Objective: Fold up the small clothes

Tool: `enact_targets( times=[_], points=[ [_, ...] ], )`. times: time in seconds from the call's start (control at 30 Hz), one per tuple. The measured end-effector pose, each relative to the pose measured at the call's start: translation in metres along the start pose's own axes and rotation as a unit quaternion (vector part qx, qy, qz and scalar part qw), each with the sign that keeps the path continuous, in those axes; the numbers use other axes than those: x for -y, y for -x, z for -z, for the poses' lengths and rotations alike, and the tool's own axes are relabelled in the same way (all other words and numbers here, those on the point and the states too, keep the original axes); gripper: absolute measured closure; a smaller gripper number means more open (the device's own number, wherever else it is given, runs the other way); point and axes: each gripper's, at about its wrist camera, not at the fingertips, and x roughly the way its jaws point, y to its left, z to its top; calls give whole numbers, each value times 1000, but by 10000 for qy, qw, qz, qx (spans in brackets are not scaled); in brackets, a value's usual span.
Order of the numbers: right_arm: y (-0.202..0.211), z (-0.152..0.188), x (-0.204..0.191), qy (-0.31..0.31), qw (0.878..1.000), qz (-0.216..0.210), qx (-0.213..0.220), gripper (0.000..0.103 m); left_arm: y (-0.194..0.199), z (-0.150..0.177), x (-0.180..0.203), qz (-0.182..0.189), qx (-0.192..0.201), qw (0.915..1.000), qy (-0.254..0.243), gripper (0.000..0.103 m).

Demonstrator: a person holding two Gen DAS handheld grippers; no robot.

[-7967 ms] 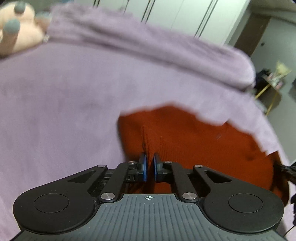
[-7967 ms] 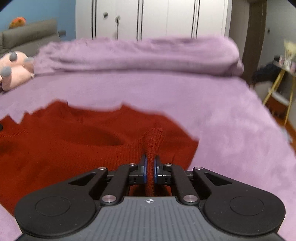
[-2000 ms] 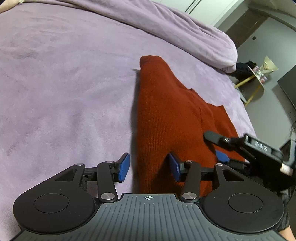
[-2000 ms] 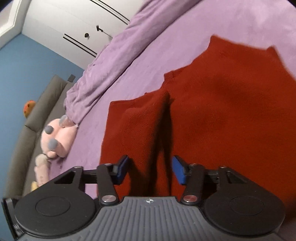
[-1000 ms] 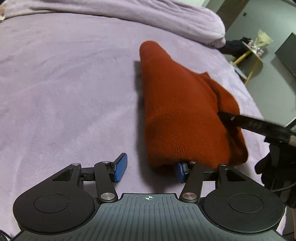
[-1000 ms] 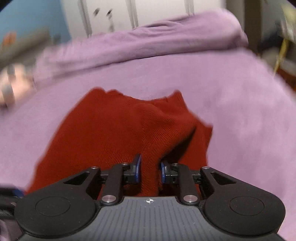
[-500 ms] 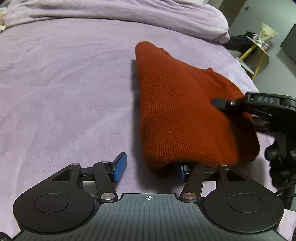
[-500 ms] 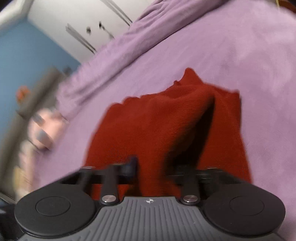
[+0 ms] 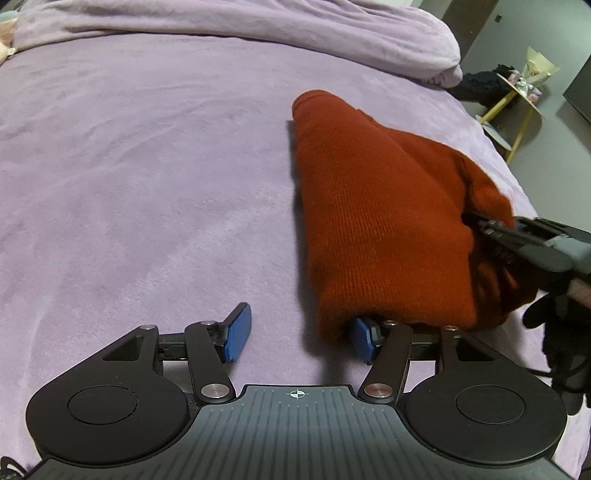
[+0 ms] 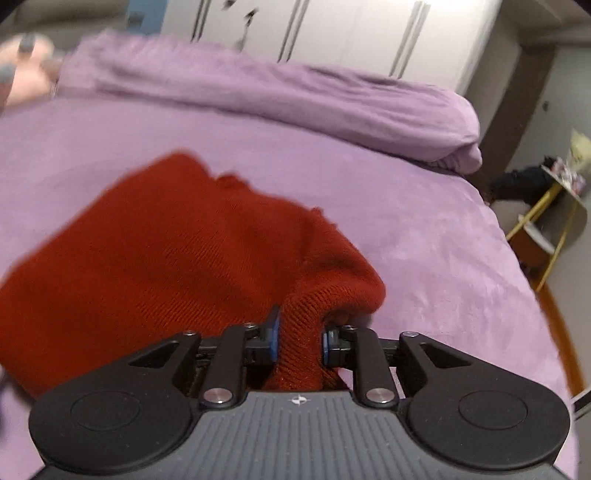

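Observation:
A rust-red knitted sweater lies folded in a thick bundle on the purple bed cover. My left gripper is open at the bundle's near left corner; its right finger is tucked under the sweater's edge and its left finger stands free over the cover. My right gripper is shut on a thick fold of the sweater at its right edge. The right gripper also shows in the left wrist view, biting the bundle's right side.
A rolled purple duvet lies along the far side of the bed. A pink plush toy sits at the far left. A yellow-legged side table and dark items stand on the floor beyond the bed's right edge.
Eight seconds ago both grippers held the sweater up. It has since been folded over into a bundle. My left gripper has let go; my right gripper has closed on the right edge.

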Motion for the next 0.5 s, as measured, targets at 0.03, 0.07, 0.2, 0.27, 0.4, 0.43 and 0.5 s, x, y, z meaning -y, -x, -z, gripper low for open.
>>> enact_targets(
  times=[0.03, 0.07, 0.2, 0.27, 0.4, 0.43, 0.5],
  points=[
    [5, -3, 8, -313, 9995, -93, 2, 76, 1, -1, -1, 4, -23, 10000, 24, 40],
    [11, -4, 15, -674, 9976, -184, -18, 68, 1, -2, -2, 18, -41, 10000, 66, 40],
    [55, 28, 51, -2149, 9750, -542, 157, 56, 2, -3, -5, 65, -77, 9997, 245, 40],
    [75, 52, 62, -2740, 9593, -636, 232, 48, 2, -3, -5, 58, -66, 9997, 249, 40],
    [85, 90, 71, -3595, 9251, -1205, 191, 46, 2, -4, -2, 29, -90, 9995, 286, 40],
    [81, 94, 69, -3691, 9194, -1340, 216, 46, 2, -4, -2, 19, -93, 9995, 299, 40],
    [72, 92, 67, -3771, 9163, -1333, 177, 46, 3, -3, -2, 6, -80, 9994, 328, 40]
  ],
)
